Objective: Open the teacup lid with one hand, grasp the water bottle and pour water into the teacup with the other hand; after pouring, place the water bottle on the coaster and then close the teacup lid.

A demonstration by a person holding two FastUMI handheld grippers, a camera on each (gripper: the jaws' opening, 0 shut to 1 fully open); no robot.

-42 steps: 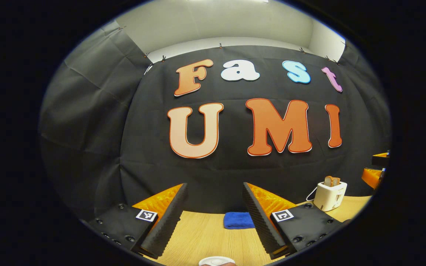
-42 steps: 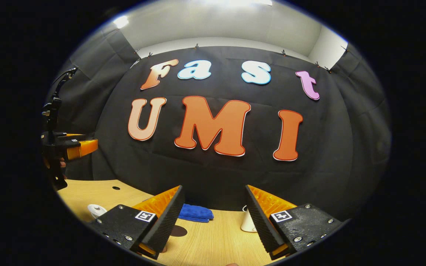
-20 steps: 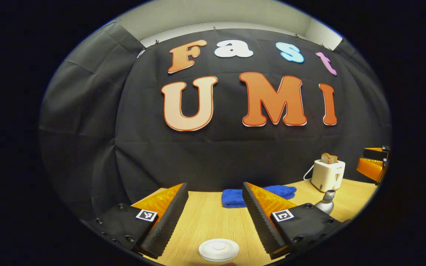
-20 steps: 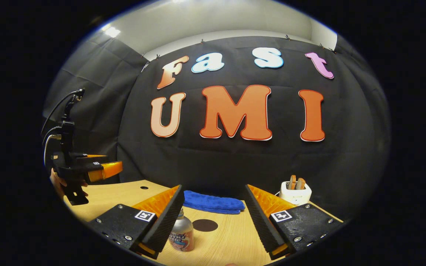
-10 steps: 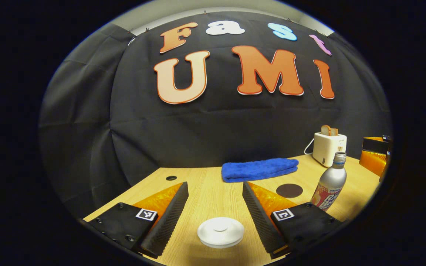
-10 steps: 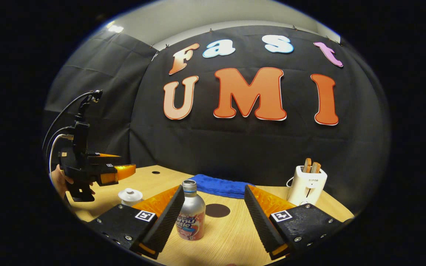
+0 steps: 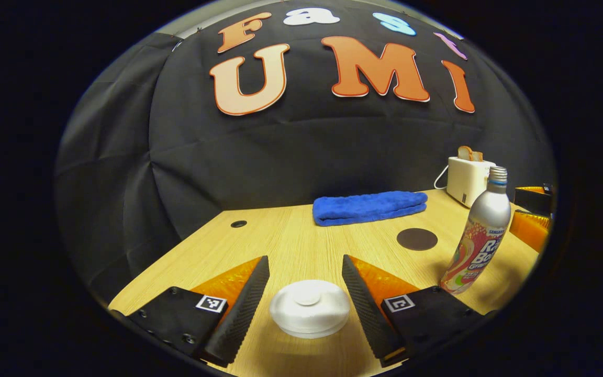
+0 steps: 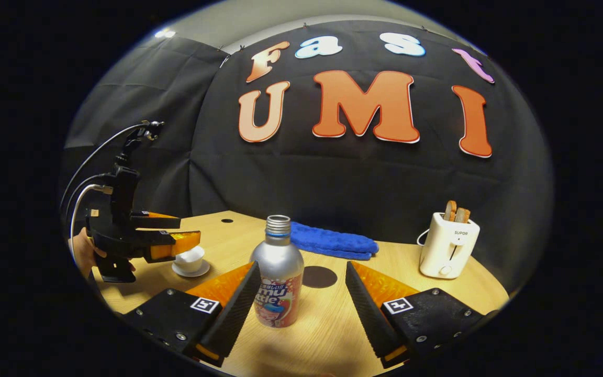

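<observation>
Between my left gripper's [image 7: 305, 285] fingers, in the left gripper view, sits the white teacup lid [image 7: 309, 307], round with a small knob on top; the fingers stand wide apart on either side of it, with a gap to each, and hold nothing. Beyond it the wooden table [image 7: 291, 246] runs back to a folded blue towel [image 7: 368, 207] at the foot of the black wall. To the right of the towel lies the dark round coaster [image 7: 416, 239], flat and bare, and nearer to me on the right the water bottle [image 7: 478, 236] stands upright, silver with a printed label and an uncapped neck. A white toaster [image 7: 466, 179] with bread in its slots stands behind the bottle, and my other gripper shows at the far right edge. Turning to the right gripper view, my right gripper [image 8: 300, 290] is also spread wide and empty; the water bottle [image 8: 277, 280] stands upright just beside its left finger, and I cannot tell if the finger touches it. The coaster [image 8: 319, 276] lies behind the bottle, the towel [image 8: 333, 242] farther back, the toaster [image 8: 448, 245] off to the right. At the left my hand [image 8: 82, 251] holds the left gripper [image 8: 173, 238] over the white teacup [image 8: 189, 260], which rests on its saucer.
</observation>
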